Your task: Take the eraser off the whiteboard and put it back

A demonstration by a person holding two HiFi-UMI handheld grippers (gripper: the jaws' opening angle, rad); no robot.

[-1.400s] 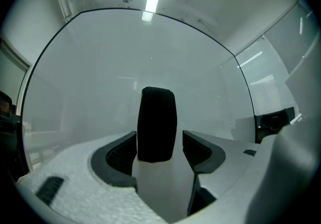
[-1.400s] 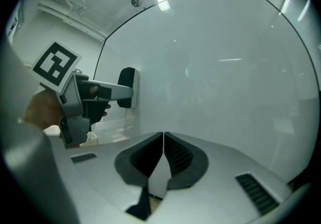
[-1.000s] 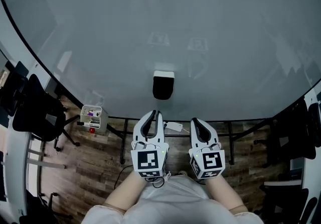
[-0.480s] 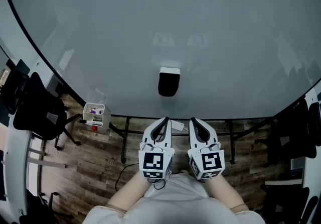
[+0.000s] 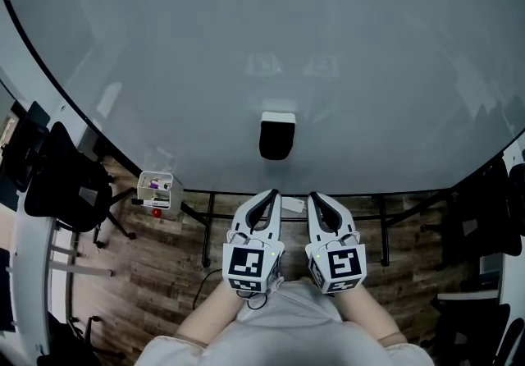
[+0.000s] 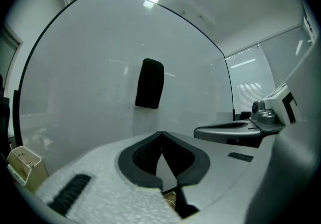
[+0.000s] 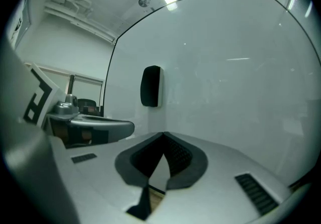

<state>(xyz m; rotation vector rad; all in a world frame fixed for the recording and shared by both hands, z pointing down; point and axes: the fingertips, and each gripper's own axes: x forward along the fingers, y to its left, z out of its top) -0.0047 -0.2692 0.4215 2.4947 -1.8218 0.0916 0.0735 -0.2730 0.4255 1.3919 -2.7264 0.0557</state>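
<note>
The black eraser (image 5: 276, 136) with a white back sticks upright on the whiteboard (image 5: 344, 44), with nothing touching it. Both grippers hang side by side below it, short of the board. My left gripper (image 5: 271, 193) is shut and empty, its tips meeting. My right gripper (image 5: 313, 196) is also shut with nothing in it. In the left gripper view the eraser (image 6: 149, 83) sits above and slightly left of the closed tips (image 6: 161, 133). From the right gripper the eraser (image 7: 151, 86) shows up and a little left of the tips (image 7: 163, 133).
A small white marker box (image 5: 156, 189) hangs at the board's lower left edge. Black chairs stand at the left (image 5: 61, 184) and the right (image 5: 484, 217). The board's stand bars (image 5: 381, 229) and a white adapter (image 5: 291, 207) lie over the wooden floor.
My left gripper has drawn down and to the right, closer to the right gripper, and its jaws have shut on nothing. The right gripper has stayed put.
</note>
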